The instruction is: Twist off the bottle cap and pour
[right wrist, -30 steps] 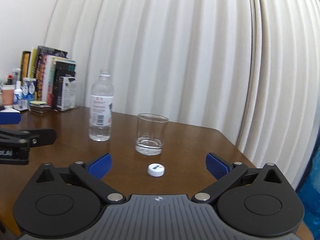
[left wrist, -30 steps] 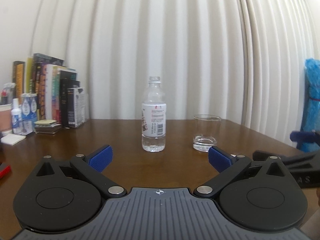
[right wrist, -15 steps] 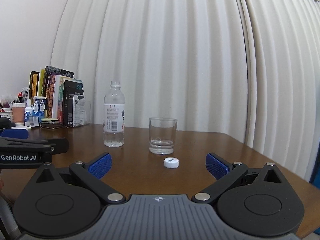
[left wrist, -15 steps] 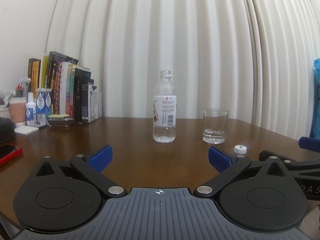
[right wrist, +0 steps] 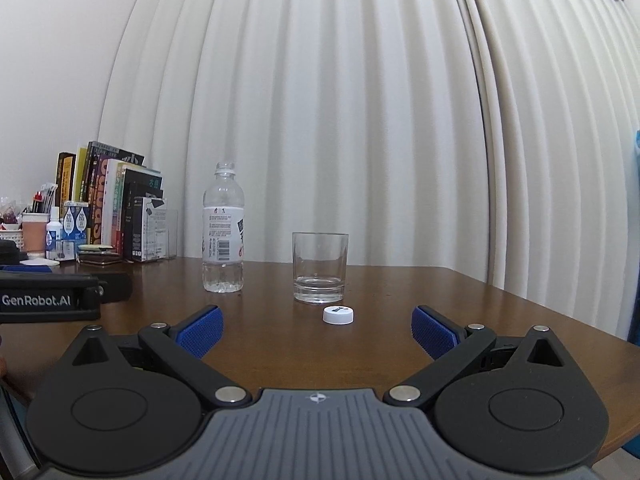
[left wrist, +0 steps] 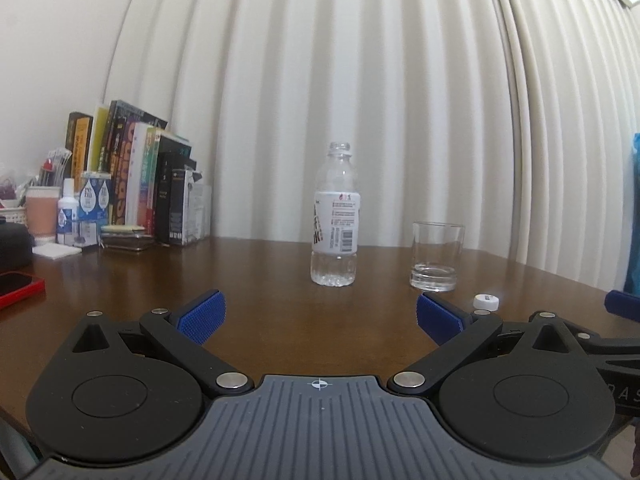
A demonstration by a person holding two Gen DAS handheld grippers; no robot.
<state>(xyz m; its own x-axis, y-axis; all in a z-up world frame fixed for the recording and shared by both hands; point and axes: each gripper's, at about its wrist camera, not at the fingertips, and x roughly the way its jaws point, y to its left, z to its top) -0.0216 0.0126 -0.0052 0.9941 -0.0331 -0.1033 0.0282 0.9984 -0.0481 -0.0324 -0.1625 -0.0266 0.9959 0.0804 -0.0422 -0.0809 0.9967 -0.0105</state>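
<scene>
A clear plastic bottle (left wrist: 335, 216) with a white label stands upright and uncapped on the brown table (left wrist: 256, 280), a little water in its base. It also shows in the right wrist view (right wrist: 223, 232). A clear glass (left wrist: 437, 256) stands to its right with a little water at the bottom; it also shows in the right wrist view (right wrist: 319, 267). The white cap (right wrist: 338, 315) lies on the table in front of the glass, also seen in the left wrist view (left wrist: 486, 302). My left gripper (left wrist: 318, 314) is open and empty, well short of the bottle. My right gripper (right wrist: 317, 330) is open and empty, short of the cap.
A row of books (left wrist: 132, 176) stands at the back left with small bottles (left wrist: 86, 208), a paper cup (left wrist: 41, 210) and a red phone (left wrist: 16, 288). White curtains (left wrist: 360, 80) hang behind the table. The table's right edge (right wrist: 560, 320) is close to my right gripper.
Both grippers have drawn back from the table and levelled out. The bottle, glass and cap look farther away. Nothing on the table has moved.
</scene>
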